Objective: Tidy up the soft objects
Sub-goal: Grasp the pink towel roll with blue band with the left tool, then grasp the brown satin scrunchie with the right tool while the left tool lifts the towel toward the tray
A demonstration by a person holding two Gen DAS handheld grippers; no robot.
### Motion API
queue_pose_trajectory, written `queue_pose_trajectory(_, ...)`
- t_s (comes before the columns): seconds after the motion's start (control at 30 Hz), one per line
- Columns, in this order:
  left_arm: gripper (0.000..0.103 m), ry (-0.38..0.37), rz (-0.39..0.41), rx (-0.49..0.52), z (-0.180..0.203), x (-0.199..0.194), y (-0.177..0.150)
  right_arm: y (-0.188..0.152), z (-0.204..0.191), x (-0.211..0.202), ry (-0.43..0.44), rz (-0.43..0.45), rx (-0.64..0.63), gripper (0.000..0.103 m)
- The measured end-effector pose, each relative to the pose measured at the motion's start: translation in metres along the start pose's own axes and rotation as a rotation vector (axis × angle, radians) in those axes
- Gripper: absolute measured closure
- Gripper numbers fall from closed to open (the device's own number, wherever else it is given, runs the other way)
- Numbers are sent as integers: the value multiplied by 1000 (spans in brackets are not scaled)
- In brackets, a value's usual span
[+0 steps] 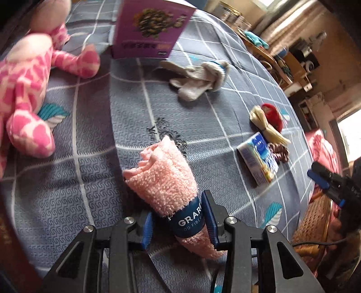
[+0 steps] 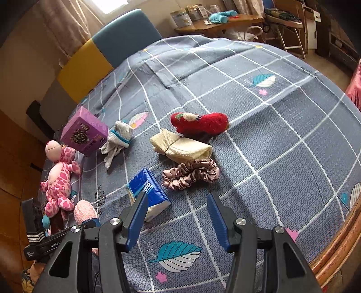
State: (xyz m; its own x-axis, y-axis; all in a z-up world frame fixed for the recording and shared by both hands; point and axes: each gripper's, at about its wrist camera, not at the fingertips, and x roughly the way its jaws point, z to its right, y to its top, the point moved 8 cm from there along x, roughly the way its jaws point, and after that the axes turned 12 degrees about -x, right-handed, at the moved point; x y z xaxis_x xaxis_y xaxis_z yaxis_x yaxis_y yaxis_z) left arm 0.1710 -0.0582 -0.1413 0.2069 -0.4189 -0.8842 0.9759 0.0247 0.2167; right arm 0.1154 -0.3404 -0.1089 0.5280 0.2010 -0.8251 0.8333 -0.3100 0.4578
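Left gripper [image 1: 179, 222] clamps the rolled pink towel [image 1: 164, 178] by its blue paper band, low over the bed [image 1: 90, 180]. Best to grip firmly so the band cannot slide off. Right gripper [image 2: 178, 216] hovers with jaws apart, near the tissue pack [image 2: 147, 193].

daylight from window [image 2: 112, 3], soft shadows on bedspread [image 2: 282, 135], fisheye bending edges, slight blur.

The left wrist view sits low and close over the bed [image 1: 94, 171], facing the purple box [image 1: 149, 29]. The right wrist view looks from higher, toward the headboard [image 2: 99, 56]. Both share the tissue pack [image 1: 259, 157], gloves [image 1: 198, 78] and plush giraffe [image 1: 24, 90].
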Motion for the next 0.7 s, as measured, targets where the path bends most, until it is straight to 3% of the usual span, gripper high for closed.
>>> queue_pose_trajectory(0.13,59,-17,23,-77,-9,8,5,3,11,16,-40,-56,98,48)
queue_pose_trajectory(0.37,54,36,87,-64,1,13,3,15,4,55,-16,-109,219,48)
queue_pose_trajectory(0.7,55,-35,83,-116,-2,12,3,27,11,88,-187,-117,266,47)
